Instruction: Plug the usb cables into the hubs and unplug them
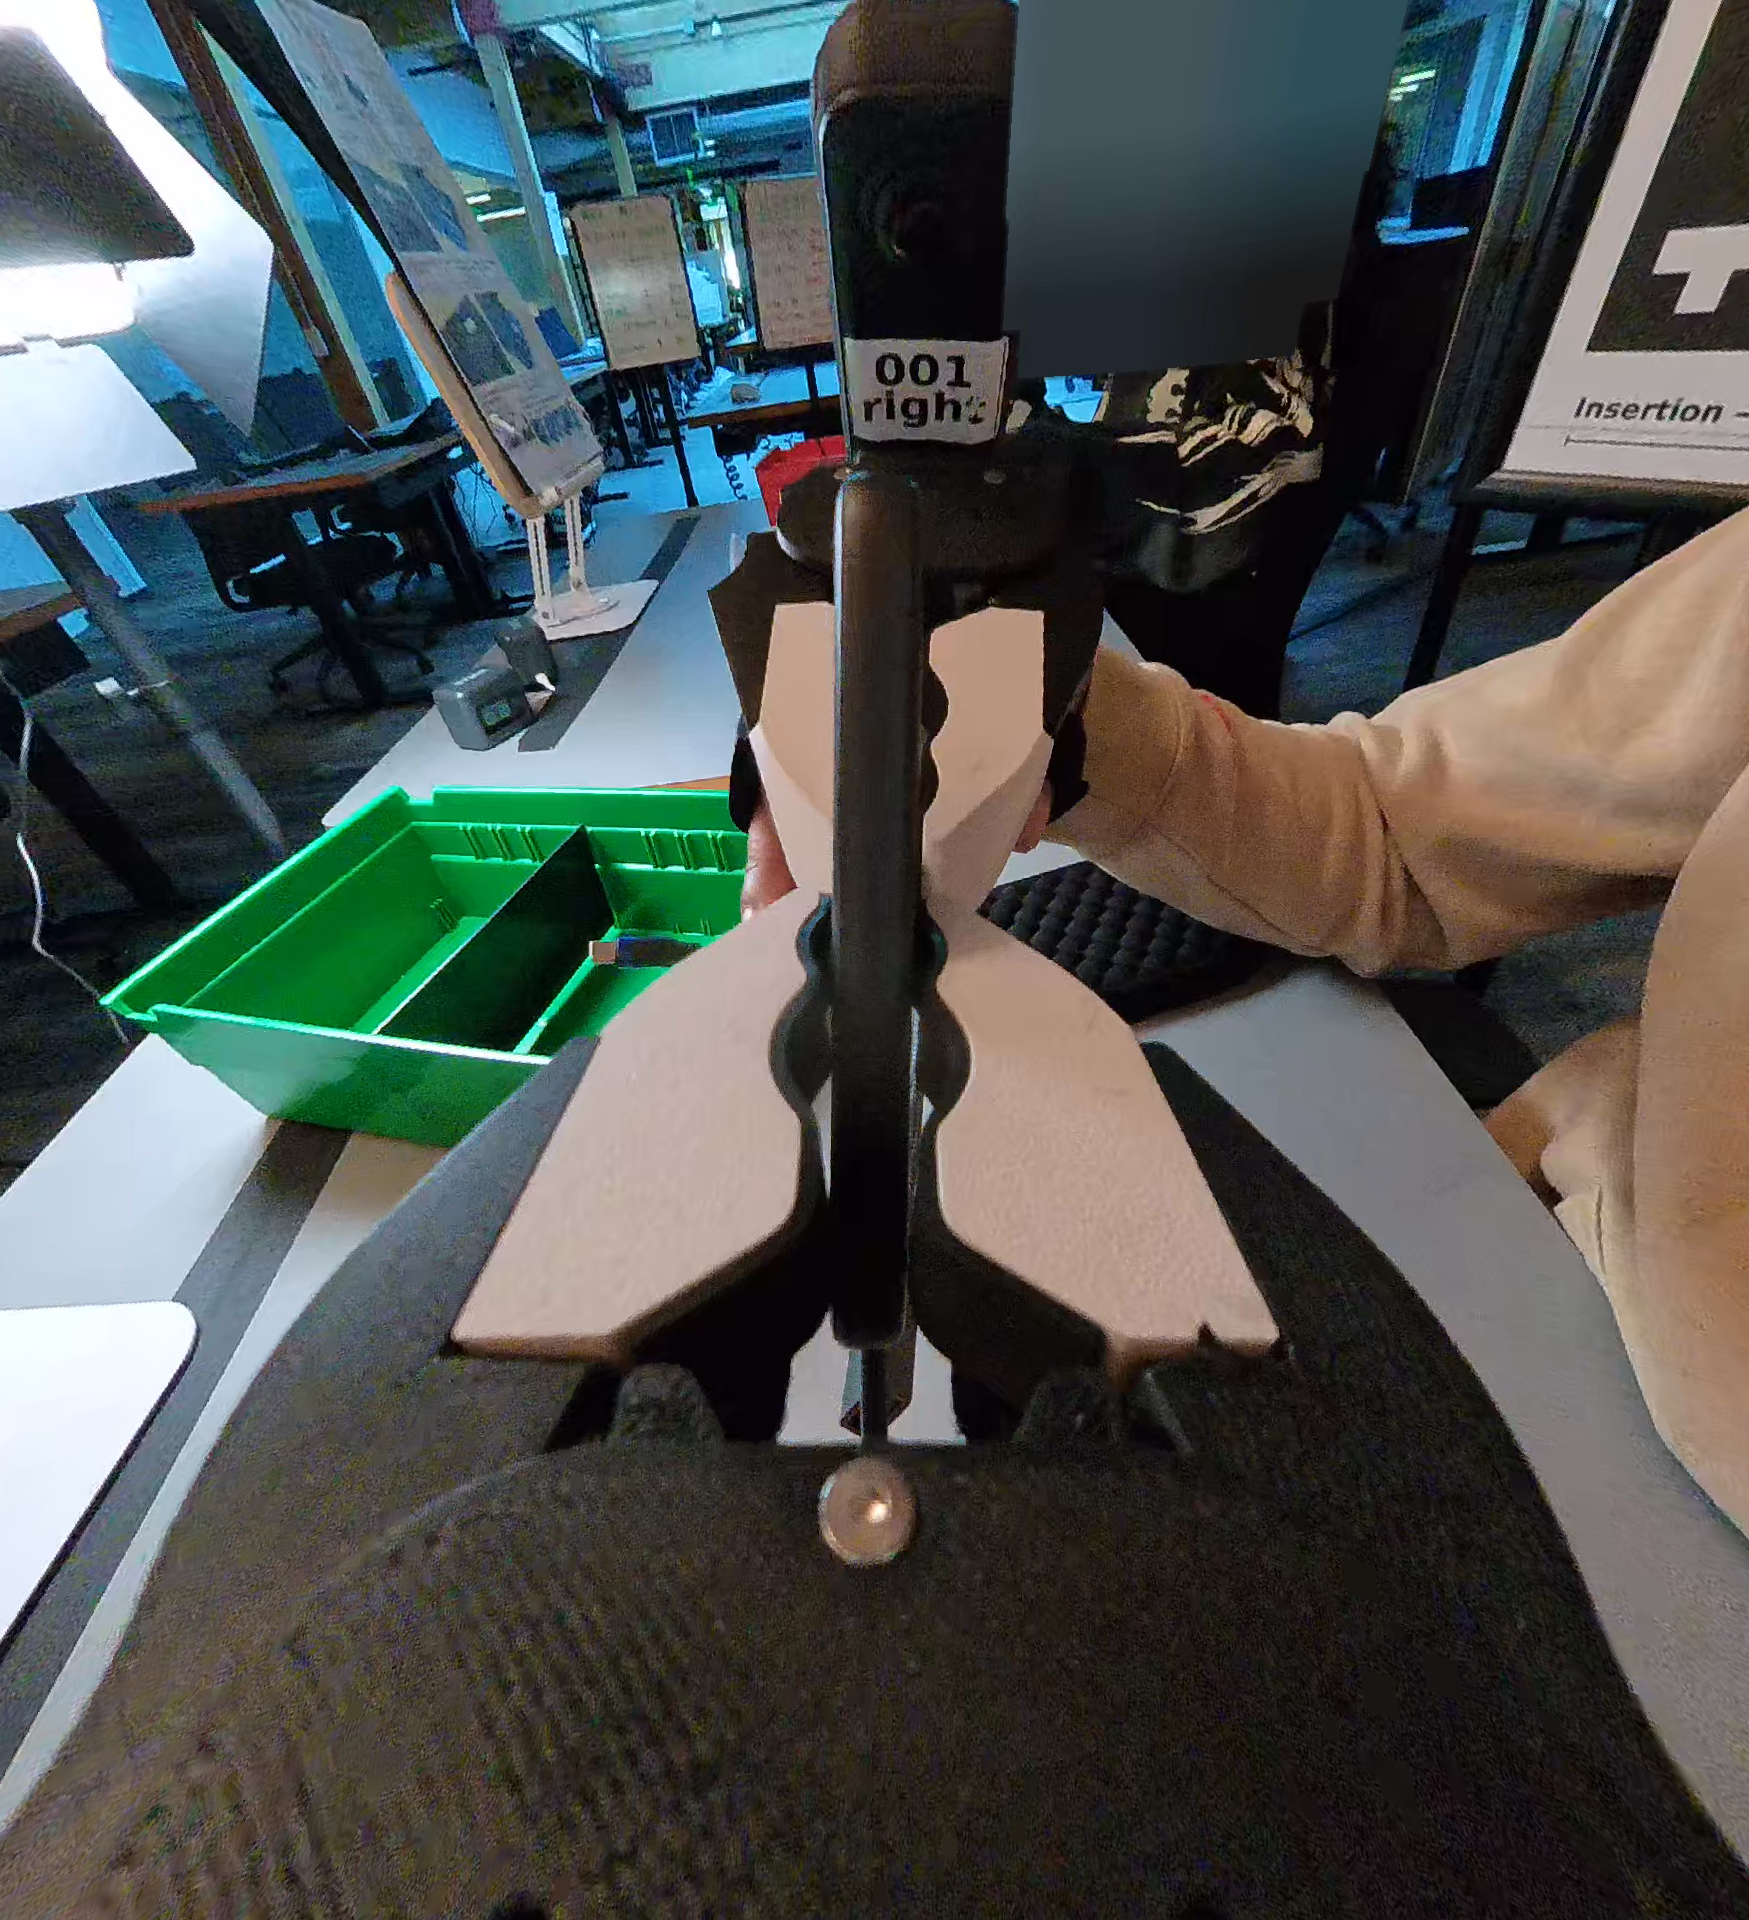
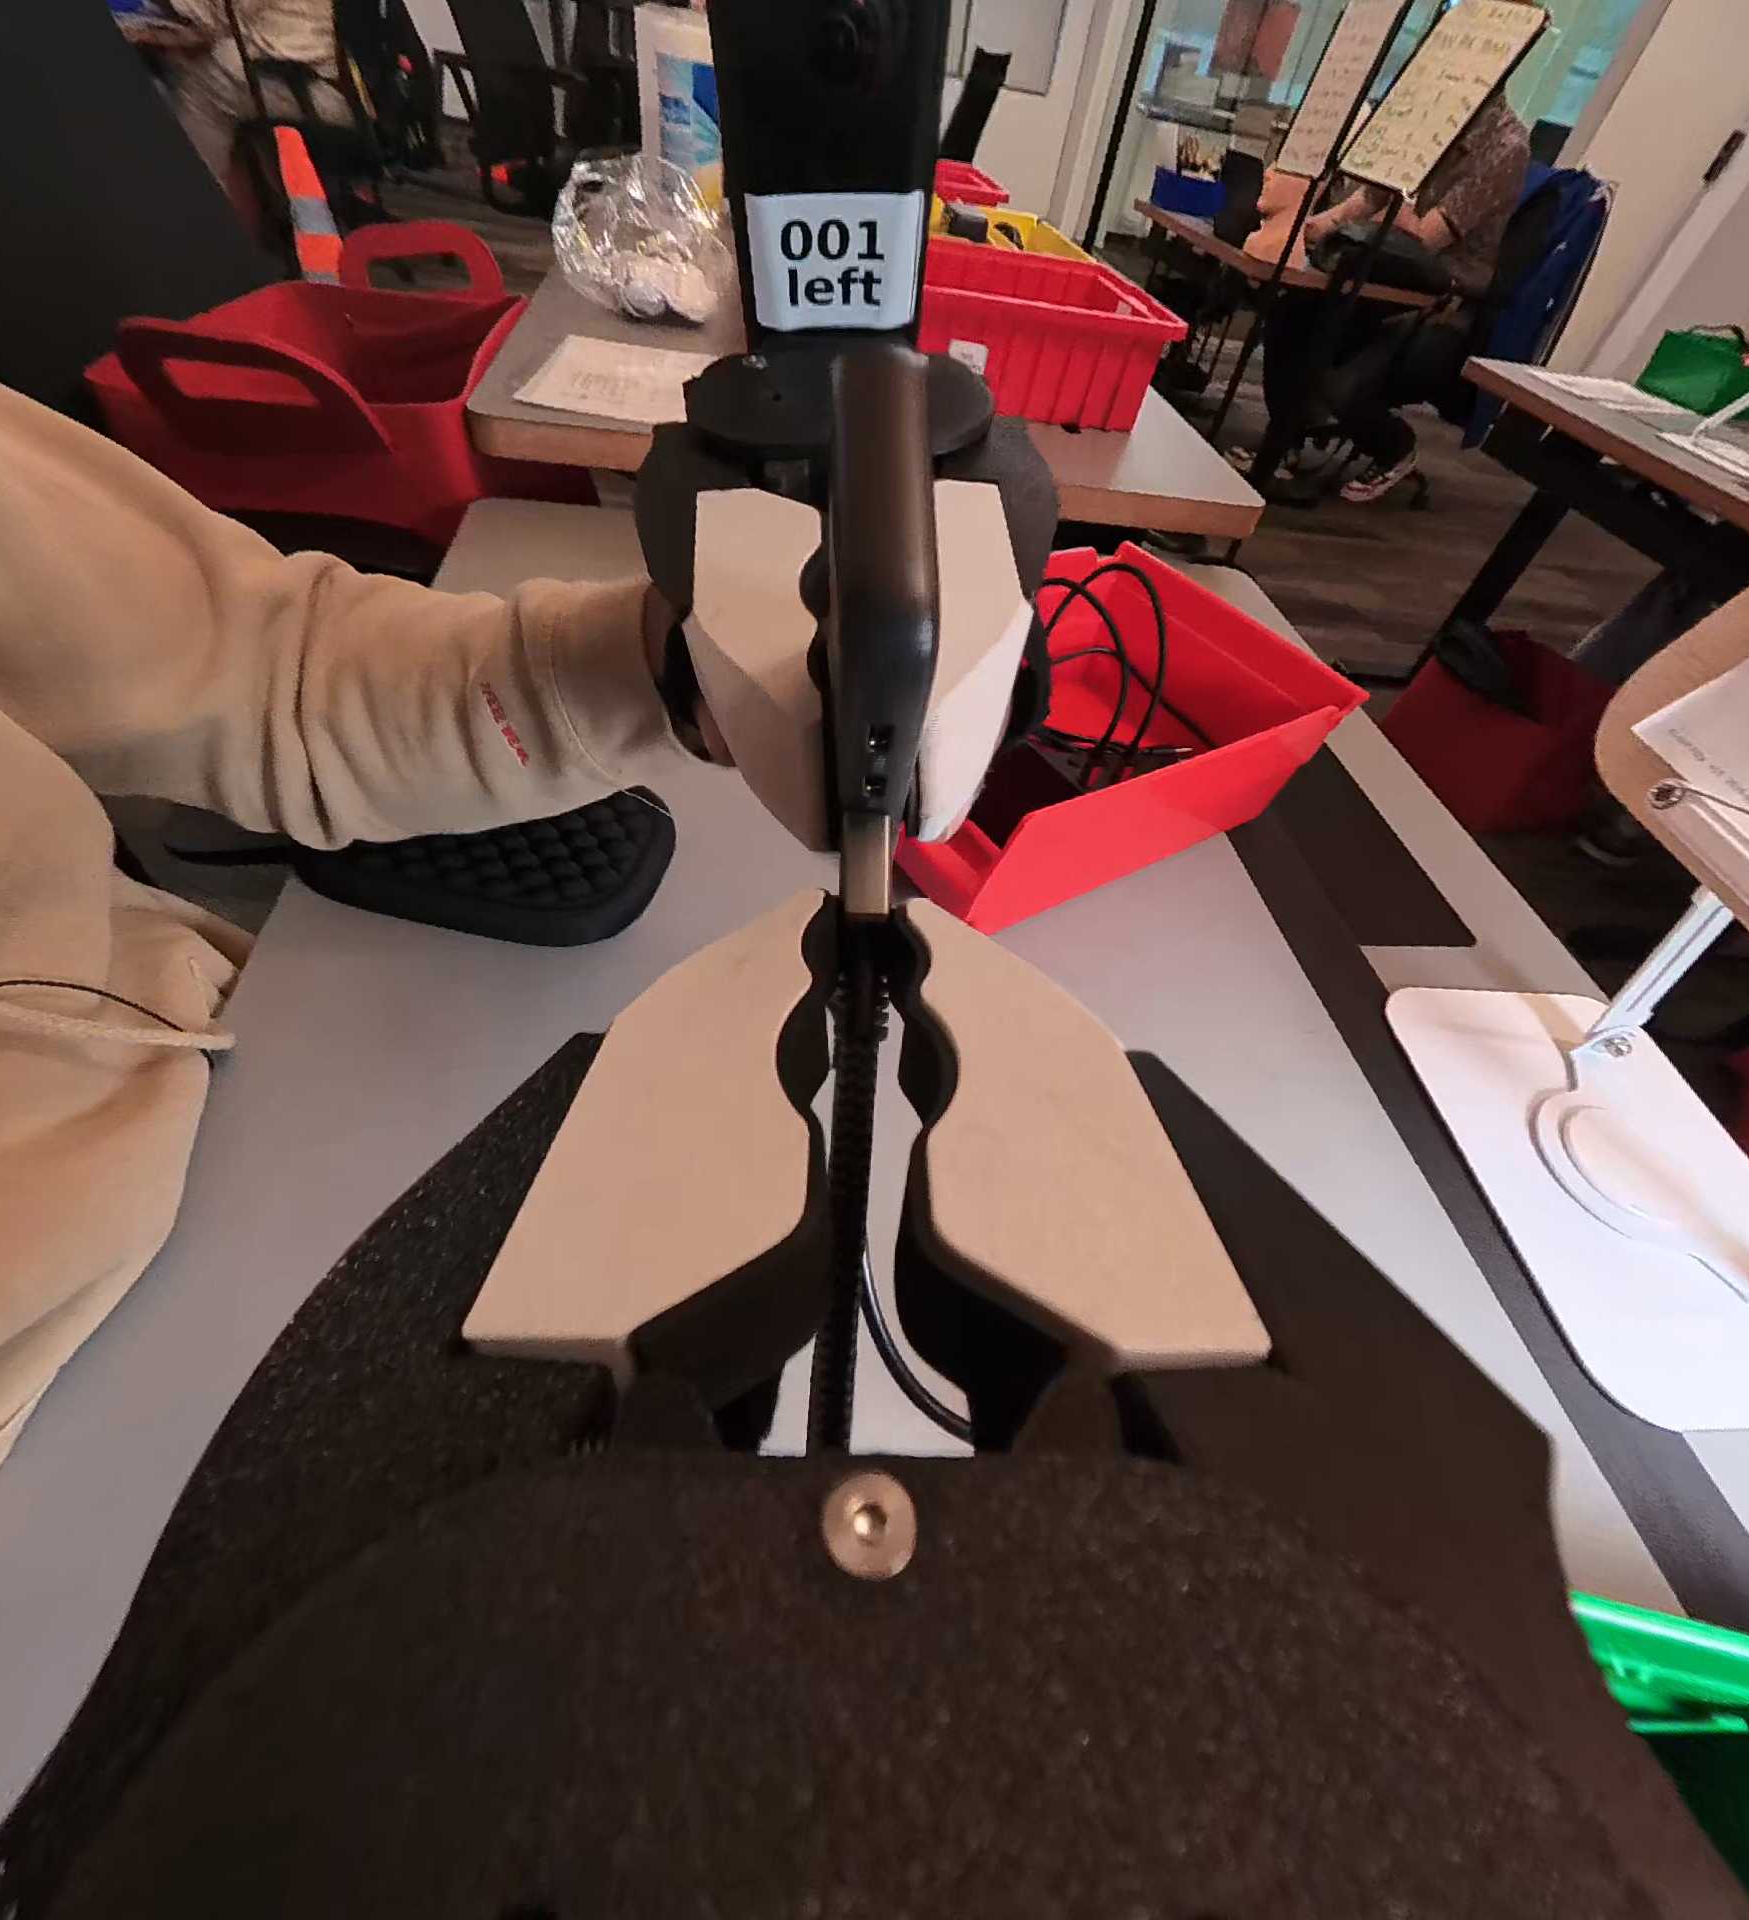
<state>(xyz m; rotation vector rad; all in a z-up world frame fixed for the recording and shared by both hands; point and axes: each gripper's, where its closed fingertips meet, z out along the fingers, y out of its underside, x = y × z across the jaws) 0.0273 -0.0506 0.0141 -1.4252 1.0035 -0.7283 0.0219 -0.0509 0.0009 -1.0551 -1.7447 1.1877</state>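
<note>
Big stuff first: green bin (image 1: 330,997) on the table beyond my left claw (image 1: 870,914), red bin (image 2: 1213,748) w/ spare leads beyond my right claw (image 2: 865,914).

The hub (image 1: 870,1039) is a slim black bar held above the table. My left claw is clamped on its flat sides. It looks rigid, light and smooth, so prob. slippery; grip mid-body, clear of the side ports.

The braided cable (image 2: 854,1143) is pinched in my right claw just behind the plug (image 2: 865,862). Cable's floppy, so hold close to the stiff end.

The plug's metal shell meets the hub's end; can't tell how far it's in.

Writing: a white ID sticker (image 2: 834,260) on each claw's camera post, plus a black-and-white marker board (image 1: 1732,208). No brand visible on the hub.
</note>
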